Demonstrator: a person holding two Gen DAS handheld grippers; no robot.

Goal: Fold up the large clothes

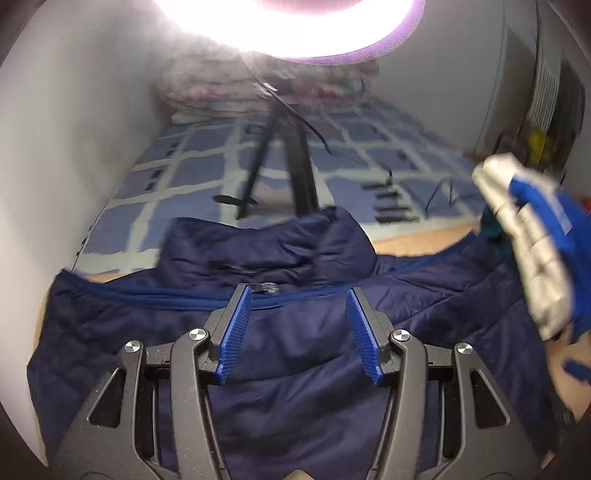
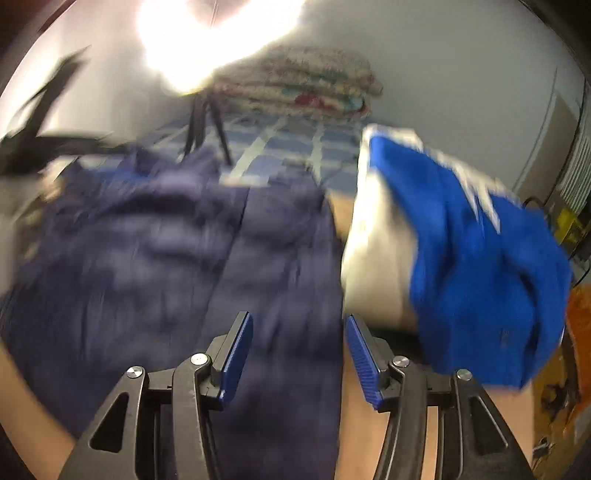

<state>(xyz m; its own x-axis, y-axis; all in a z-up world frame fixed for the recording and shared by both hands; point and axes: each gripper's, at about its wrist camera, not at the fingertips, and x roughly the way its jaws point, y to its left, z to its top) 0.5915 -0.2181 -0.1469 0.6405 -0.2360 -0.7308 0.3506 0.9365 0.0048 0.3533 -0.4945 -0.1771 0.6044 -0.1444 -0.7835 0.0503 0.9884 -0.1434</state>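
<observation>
A large navy quilted jacket [image 1: 295, 343] lies spread on a wooden surface, collar and zipper toward the bed. My left gripper [image 1: 299, 295] is open and empty just above its chest. The jacket also shows, blurred, in the right wrist view [image 2: 166, 251]. My right gripper [image 2: 299, 321] is open and empty over the jacket's right edge. A bright blue and cream garment [image 2: 461, 266] is bunched to the right of it; it also shows in the left wrist view [image 1: 532, 240].
A bed with a blue checked cover [image 1: 258, 158] lies beyond the jacket. A black tripod [image 1: 280, 162] stands on it. Folded blankets [image 2: 303, 85] are stacked at the far wall. A bright lamp [image 1: 288, 22] glares overhead. White walls close in on the left.
</observation>
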